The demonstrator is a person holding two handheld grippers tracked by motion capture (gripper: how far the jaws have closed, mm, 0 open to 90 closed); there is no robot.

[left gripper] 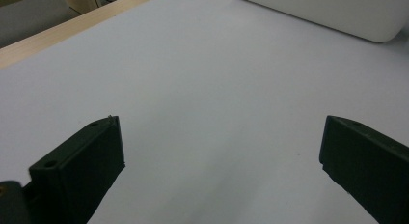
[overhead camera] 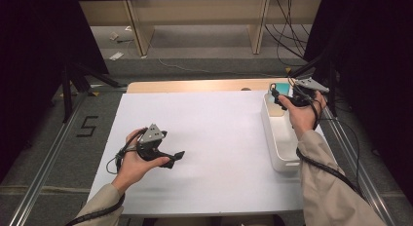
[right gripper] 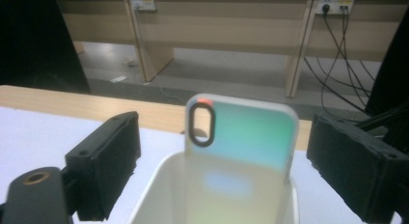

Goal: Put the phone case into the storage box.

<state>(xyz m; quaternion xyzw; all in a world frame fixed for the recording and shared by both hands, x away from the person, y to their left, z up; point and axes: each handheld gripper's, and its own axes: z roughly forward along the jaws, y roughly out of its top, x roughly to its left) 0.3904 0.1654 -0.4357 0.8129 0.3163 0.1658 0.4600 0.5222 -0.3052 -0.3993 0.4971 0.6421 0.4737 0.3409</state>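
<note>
A phone case [right gripper: 241, 137] with a green-blue sheen and an oval camera cut-out stands upright at the far end of a white bin [right gripper: 154, 185]. In the right gripper view it shows in the gap between the open jaws, touching neither. In the high view my right gripper [overhead camera: 275, 93] hovers over the far end of the bin [overhead camera: 280, 155], beside the teal case [overhead camera: 281, 86]. My left gripper [overhead camera: 178, 155] rests low over the white sheet [overhead camera: 214, 138], left of centre. In its own view my left gripper [left gripper: 222, 132] is wide open with nothing between its fingers.
The white sheet covers most of a wooden table, whose bare edge [overhead camera: 195, 85] shows at the back. The bin's side wall [left gripper: 337, 11] lies ahead of the left gripper. Cables [overhead camera: 292, 36] and shelf legs stand on the floor beyond. Dark frame posts flank the table.
</note>
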